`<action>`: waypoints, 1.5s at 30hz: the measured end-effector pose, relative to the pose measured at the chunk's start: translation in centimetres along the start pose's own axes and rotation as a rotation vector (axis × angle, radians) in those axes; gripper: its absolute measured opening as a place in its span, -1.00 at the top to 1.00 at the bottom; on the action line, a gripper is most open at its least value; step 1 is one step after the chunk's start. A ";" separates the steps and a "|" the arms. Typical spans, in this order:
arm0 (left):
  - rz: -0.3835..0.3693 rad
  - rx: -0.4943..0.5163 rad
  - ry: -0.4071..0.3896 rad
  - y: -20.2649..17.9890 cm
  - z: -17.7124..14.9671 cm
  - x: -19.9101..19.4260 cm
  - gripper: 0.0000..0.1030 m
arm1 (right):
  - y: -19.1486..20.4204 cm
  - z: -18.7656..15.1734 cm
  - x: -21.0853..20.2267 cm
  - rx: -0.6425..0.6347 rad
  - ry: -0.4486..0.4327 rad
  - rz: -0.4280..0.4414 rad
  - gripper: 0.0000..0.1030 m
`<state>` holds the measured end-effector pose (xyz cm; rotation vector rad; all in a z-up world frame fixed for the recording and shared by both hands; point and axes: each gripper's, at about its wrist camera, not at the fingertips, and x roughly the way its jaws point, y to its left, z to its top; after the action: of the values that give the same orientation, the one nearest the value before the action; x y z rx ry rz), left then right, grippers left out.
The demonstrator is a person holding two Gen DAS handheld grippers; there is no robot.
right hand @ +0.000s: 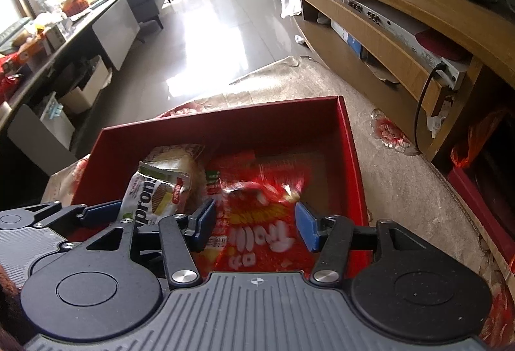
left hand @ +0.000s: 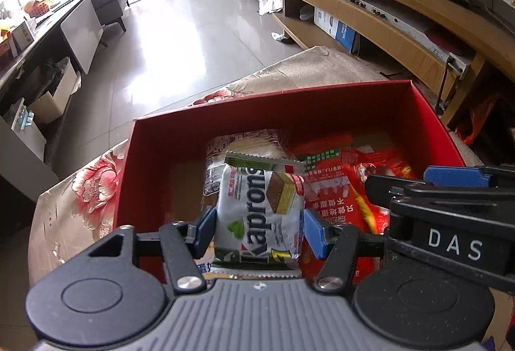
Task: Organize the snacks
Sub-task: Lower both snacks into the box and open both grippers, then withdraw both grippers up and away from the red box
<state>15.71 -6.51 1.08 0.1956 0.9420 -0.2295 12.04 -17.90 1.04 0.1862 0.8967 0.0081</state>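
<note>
— Though the left tongs (left hand: pixel 259 230) sit over the red box (left hand: pixel 289 113), can you tell whether they grip anything?
— Yes: both blue pads (left hand: pixel 206 227) press the sides of one white wafer packet (left hand: pixel 260 212), held upright above the box floor. Its lower edge is hidden behind the tong body.
— And the right tongs (right hand: pixel 254 227)?
— Spread wide, holding nothing, hovering above a red snack bag (right hand: pixel 264 222) lying flat in the box. The bag's print is blurred, so its name is hard to read.
— How many snacks in all?
— Three that I can count: the wafer packet, the red bag to its right, and one clear-wrapped pale packet (left hand: pixel 244 142) just beyond the left tongs, half covered by the wafers. Whether more lie beneath, I cannot tell.
— The box itself?
— One, on a flowered cloth (left hand: pixel 93 187); its near wall is cut off behind both tongs
</note>
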 end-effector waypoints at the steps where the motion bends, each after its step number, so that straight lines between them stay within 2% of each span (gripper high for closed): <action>1: 0.001 -0.001 -0.001 0.1 0.1 -0.1 -0.13 | 0.0 0.0 -0.1 0.000 -0.001 0.000 -0.20; 13: 0.005 -0.039 -0.017 1.7 -0.1 -1.4 -0.14 | -0.2 0.0 -0.8 0.002 -0.022 -0.005 -0.23; 18: -0.014 -0.077 -0.026 2.5 -0.2 -2.2 -0.15 | -0.2 -0.3 -1.3 -0.015 -0.028 -0.011 -0.24; 23: -0.016 -0.071 -0.025 2.4 -0.6 -2.6 -0.15 | -0.2 -0.6 -1.7 -0.033 -0.029 -0.016 -0.24; 45: -0.060 -0.085 -0.007 2.5 -4.8 -5.7 -0.15 | 0.1 -4.2 -4.8 -0.066 -0.018 -0.014 -0.28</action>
<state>9.46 -2.24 3.17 0.0885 0.9494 -0.2450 5.82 -17.53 2.20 0.1178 0.8786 0.0228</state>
